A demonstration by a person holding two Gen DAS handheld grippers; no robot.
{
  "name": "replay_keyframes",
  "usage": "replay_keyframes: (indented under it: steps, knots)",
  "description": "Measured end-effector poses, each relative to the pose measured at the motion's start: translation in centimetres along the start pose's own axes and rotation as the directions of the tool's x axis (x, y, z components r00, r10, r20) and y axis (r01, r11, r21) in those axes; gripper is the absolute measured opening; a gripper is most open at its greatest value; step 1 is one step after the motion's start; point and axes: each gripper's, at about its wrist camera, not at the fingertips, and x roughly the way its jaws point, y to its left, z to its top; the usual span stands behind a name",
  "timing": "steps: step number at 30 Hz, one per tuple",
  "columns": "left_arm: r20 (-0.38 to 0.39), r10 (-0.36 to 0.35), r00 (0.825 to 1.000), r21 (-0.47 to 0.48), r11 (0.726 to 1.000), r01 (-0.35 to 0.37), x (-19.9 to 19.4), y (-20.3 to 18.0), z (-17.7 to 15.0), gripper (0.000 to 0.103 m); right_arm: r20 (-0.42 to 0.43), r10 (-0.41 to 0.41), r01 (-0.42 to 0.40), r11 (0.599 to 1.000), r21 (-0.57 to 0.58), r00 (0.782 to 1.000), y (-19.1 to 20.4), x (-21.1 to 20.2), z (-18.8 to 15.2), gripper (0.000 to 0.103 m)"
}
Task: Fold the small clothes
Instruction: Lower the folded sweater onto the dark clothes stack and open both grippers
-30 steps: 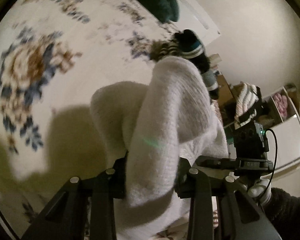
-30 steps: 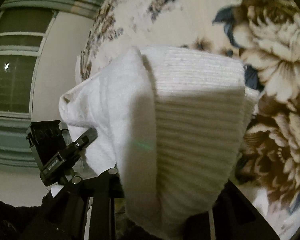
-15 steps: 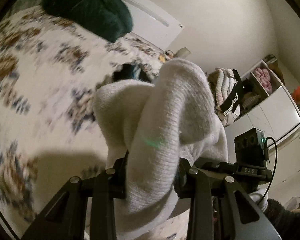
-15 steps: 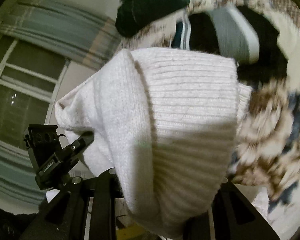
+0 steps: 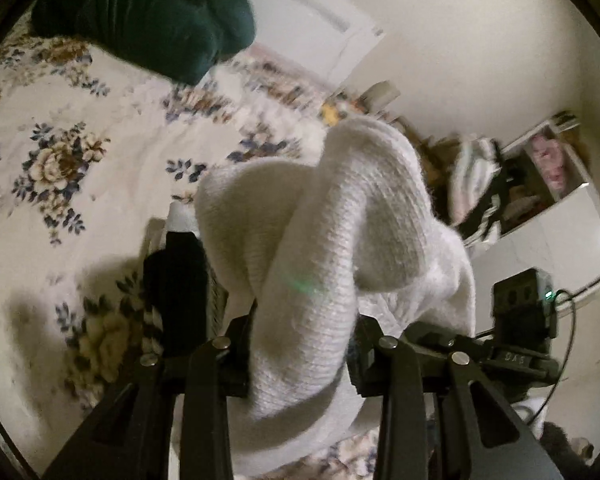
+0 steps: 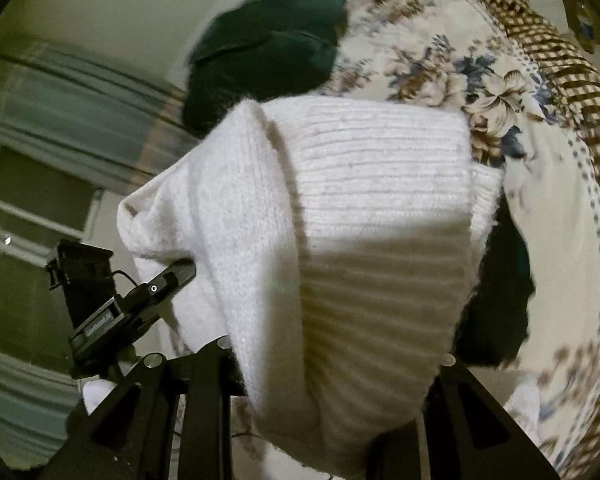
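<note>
1. My left claw (image 5: 304,344), low centre of the left wrist view; jaws pinching a white knit sock (image 5: 340,248), which bulges up between them and fills the middle of the frame; the jaws have just been opening a little, the knit between them all the while.
2. My right claw (image 6: 332,364), low centre of the right wrist view; jaws pinching the ribbed cuff end of the white knit sock (image 6: 360,220); cloth drapes over the right finger and hides it.
3. White knit sock, location: held up between both claws, above the bed, touching no surface that I can see.
4. Floral bedspread (image 5: 68,152); left half of the left wrist view, upper right of the right wrist view (image 6: 480,72); cream with blue and brown flowers.
5. Dark green garment (image 5: 148,12); heaped on the bedspread, upper left of the left wrist view; upper centre of the right wrist view (image 6: 268,48).
6. Black sock (image 5: 180,288); lying on the bedspread just left of my left claw; white tip at its far end.
7. White cabinet (image 5: 552,232); right edge of the left wrist view; open shelves with blurred cloth above.
8. Window (image 6: 28,208); left edge of the right wrist view; dark panes.
</note>
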Motion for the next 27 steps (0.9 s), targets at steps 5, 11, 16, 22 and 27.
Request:
replay_keyframes:
  steps: [5, 11, 16, 22, 27]
  knots:
    - [-0.146, 0.175, 0.974, -0.029, 0.983, -0.181, 6.8, 3.2, 2.1, 0.038, -0.109, -0.180, 0.185, 0.982, 0.038, 0.978, -4.2, 5.9, 5.1, 0.036]
    - [-0.121, 0.255, 0.959, 0.001, 0.966, -0.257, 6.2, 2.6, 1.9, 0.062, -0.097, -0.303, 0.302, 0.953, -0.018, 0.948, -5.9, 7.0, 5.9, 0.075]
    - [-0.039, 0.373, 0.927, 0.024, 0.928, -0.373, 2.6, 0.7, 0.7, 0.088, 0.013, -0.454, 0.454, 0.890, -0.037, 0.891, -4.3, 3.3, 4.1, 0.103]
    - [0.042, 0.528, 0.848, 0.058, 0.846, -0.529, -0.6, -2.4, -2.9, 0.097, 0.156, -0.630, 0.646, 0.760, -0.079, 0.761, -0.8, -1.4, -1.7, 0.103]
    - [0.071, 0.578, 0.813, 0.086, 0.808, -0.582, -3.3, -5.2, -7.0, 0.096, 0.177, -0.647, 0.665, 0.744, -0.064, 0.741, 1.5, -4.3, -7.3, 0.103]
